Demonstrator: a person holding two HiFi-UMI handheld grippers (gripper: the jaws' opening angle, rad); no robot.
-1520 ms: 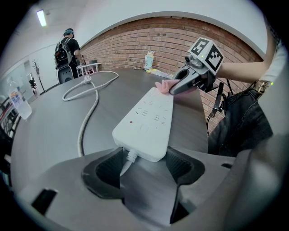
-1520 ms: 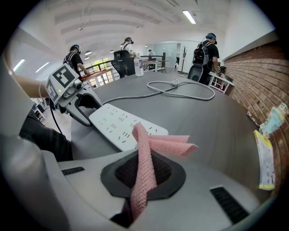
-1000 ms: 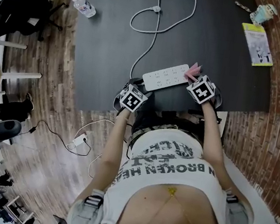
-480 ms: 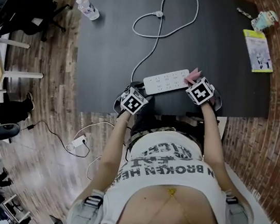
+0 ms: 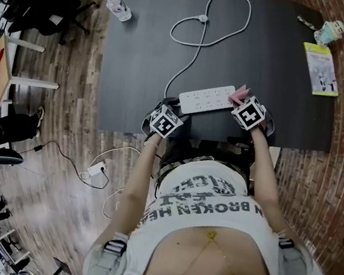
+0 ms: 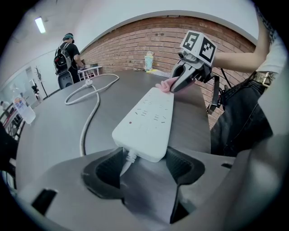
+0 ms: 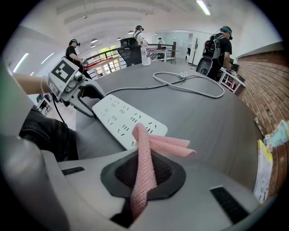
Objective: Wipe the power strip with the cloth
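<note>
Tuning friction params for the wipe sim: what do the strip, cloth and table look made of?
The strip looks like white moulded plastic, smooth with a slight sheen and crisp socket slots. The cloth is pink fabric, probably microfibre: fine mesh-like texture, folds limply. The table is dark grey and matte with faint streaks; likely laminate or painted wood, can't tell which.

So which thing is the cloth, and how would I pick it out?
Start at the big dark table, then find the white power strip near the person's edge. At the strip's right end, the small cloth is pinched in the right gripper; it is the only pink, soft, folded thing beside the hard white strip.
</note>
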